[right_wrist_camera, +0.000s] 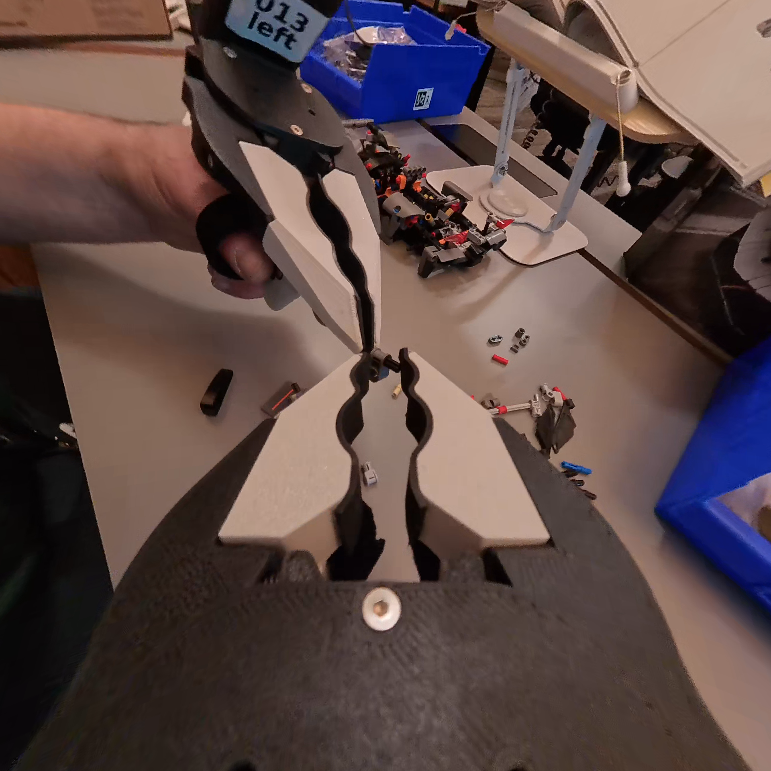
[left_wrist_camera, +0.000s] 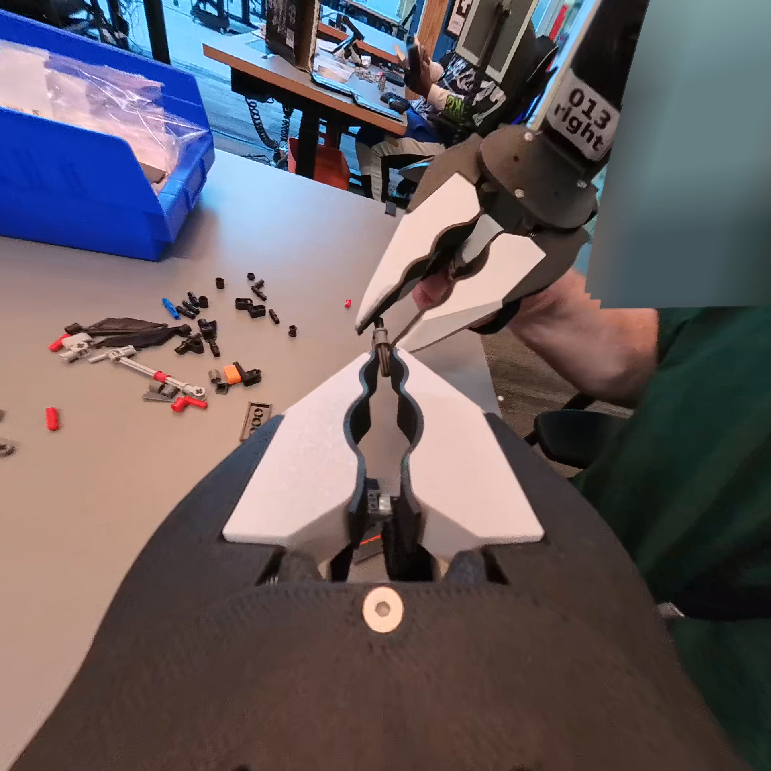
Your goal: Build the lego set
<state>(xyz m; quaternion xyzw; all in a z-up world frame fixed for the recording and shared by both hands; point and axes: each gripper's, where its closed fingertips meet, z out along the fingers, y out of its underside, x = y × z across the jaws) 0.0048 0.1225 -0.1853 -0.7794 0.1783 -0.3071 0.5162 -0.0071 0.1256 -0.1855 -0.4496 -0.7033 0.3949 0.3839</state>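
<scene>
My left gripper [left_wrist_camera: 381,359] is shut on a small dark grey connector with a black pin [left_wrist_camera: 381,338] and holds it above the grey table [left_wrist_camera: 258,233]. My right gripper [left_wrist_camera: 379,337] reaches in from the upper right, its fingertips on either side of the same piece. In the right wrist view my right gripper [right_wrist_camera: 383,359] has the connector [right_wrist_camera: 379,362] against one fingertip and the pin's end against the other. The left gripper [right_wrist_camera: 368,344] comes down from above, shut on it. A partly built black Lego car [right_wrist_camera: 438,217] stands farther back.
Loose black, grey and red parts [left_wrist_camera: 187,333] lie on the table to the left, near a blue bin [left_wrist_camera: 83,175]. Other blue bins [right_wrist_camera: 396,62] [right_wrist_camera: 730,479], a white stand base [right_wrist_camera: 525,217], a black part [right_wrist_camera: 217,392] and a flat grey tile [right_wrist_camera: 281,400] also show. The partly built black Lego car [right_wrist_camera: 438,217] is about 30 cm from both grippers' fingertips.
</scene>
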